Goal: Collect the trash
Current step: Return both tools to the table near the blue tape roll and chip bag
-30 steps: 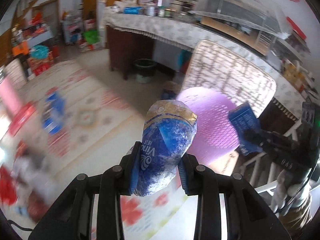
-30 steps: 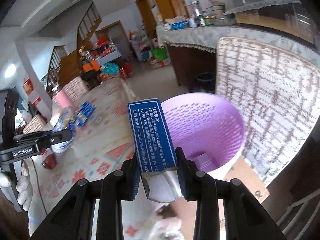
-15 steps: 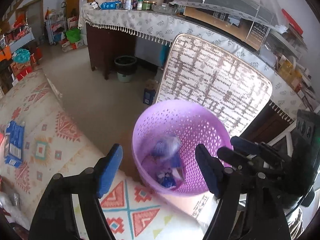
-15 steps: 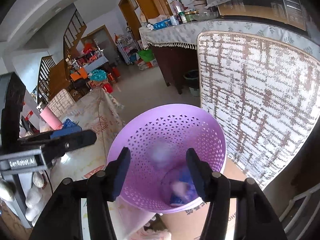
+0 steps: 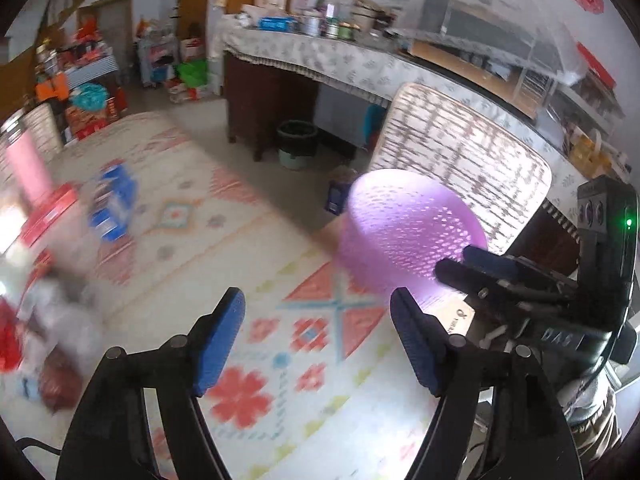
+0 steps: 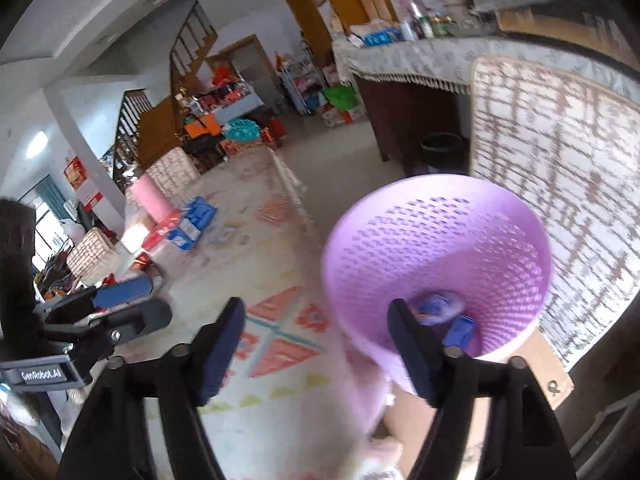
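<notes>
Both the left gripper (image 5: 318, 338) and right gripper (image 6: 316, 346), tilted downward beside the purple basket (image 6: 436, 236), have just been spreading, seemingly empty.

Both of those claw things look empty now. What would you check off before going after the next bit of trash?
1. Left gripper empty, jaws apart: ok.
2. Right gripper empty; its jaws have just been opening, nothing between them: ok.
3. Dropped blue trash lies inside the purple basket: ok.
4. Basket upright beside the patterned mat: ok.
5. More trash left to collect, such as the blue package on the mat: ok.
6. What exactly the red and white heap at the left holds: cannot tell, too blurred.
</notes>
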Demonstrator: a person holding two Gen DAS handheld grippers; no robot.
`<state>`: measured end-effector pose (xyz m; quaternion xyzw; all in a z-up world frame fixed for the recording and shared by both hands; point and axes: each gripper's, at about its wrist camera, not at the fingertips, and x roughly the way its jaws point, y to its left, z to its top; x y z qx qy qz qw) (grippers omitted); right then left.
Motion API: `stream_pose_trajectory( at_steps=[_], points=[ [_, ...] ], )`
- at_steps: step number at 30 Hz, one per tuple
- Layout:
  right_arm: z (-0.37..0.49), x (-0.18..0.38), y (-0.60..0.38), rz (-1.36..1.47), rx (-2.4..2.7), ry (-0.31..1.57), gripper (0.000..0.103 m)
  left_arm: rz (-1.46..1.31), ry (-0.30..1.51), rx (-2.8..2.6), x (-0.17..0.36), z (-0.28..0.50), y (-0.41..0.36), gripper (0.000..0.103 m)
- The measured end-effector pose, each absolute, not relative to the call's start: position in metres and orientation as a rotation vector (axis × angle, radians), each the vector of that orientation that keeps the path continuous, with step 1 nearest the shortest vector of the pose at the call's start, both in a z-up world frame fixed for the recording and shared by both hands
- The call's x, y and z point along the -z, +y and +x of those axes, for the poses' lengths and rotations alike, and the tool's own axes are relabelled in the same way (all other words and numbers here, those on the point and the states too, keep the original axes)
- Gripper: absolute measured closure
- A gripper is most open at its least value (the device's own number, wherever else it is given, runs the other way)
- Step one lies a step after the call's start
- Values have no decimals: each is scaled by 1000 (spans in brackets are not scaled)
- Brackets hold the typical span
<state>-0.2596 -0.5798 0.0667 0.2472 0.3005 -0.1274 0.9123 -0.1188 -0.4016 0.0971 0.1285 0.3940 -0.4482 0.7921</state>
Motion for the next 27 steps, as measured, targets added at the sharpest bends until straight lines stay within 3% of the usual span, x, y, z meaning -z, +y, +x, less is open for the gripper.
stream_pose_trajectory(
  at_steps=[2, 4, 11, 17, 27],
  points=[
    [-257, -72, -563, 503, 257, 563, 3, 246, 836, 923, -101, -112, -371, 29],
    [-251, -75, -547, 502, 233, 524, 1, 206, 817, 863, -104, -104, -335, 29],
    [-195, -58, -478, 534, 59, 593, 1, 130, 781, 616, -104, -65, -217, 29],
    [-146, -36, -427, 530, -36, 647, 2, 77, 838, 397, -70, -18, -129, 29],
    [-133, -18, -404, 553, -113, 654, 3, 12, 925, 337, -31, 41, -113, 29]
  ],
)
